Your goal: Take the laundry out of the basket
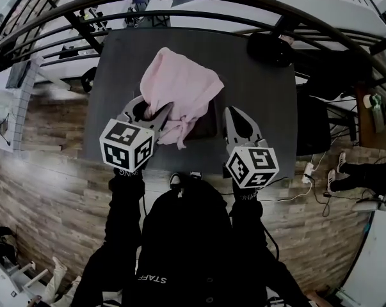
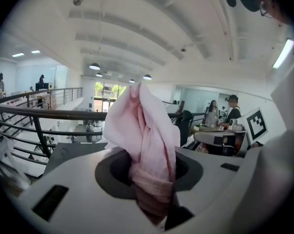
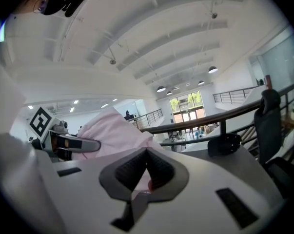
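The pink cloth looked light, soft and limp (a bunched fold grips best). It hung above the table, its length running away from the person, out from the left gripper, whose jaws were clenched on a gathered end. The right gripper was closed and empty.

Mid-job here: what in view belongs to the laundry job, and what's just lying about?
Job: pink garment; left hand-held gripper gripping it; dark basket beneath.
Lying about: black object on the table; white power strip.
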A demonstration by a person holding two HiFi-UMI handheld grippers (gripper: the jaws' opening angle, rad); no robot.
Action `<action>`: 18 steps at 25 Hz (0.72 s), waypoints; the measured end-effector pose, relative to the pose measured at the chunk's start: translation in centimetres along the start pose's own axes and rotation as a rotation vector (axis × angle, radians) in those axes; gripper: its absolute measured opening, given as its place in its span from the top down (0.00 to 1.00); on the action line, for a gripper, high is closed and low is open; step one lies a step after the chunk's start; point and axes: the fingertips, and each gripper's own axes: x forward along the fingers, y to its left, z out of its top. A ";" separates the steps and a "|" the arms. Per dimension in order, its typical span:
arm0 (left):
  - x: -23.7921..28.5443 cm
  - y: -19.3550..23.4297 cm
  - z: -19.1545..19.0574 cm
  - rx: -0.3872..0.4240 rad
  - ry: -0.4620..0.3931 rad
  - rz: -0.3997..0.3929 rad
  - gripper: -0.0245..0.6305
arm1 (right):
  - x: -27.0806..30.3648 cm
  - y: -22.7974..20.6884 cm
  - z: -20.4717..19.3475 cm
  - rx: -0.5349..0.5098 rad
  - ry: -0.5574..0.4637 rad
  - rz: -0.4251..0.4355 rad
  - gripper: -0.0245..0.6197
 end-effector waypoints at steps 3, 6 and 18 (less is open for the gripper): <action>-1.5 -0.3 1.5 -0.002 -0.086 0.049 0.76 | -0.3 1.1 1.3 -0.028 -0.027 0.003 0.94; -2.8 -0.4 2.9 -0.010 -0.164 0.090 0.76 | -0.5 2.0 2.7 -0.053 -0.051 0.012 0.94; -6.6 -1.4 7.3 0.019 -0.400 0.219 0.77 | -0.6 4.6 6.6 -0.129 -0.146 0.008 0.94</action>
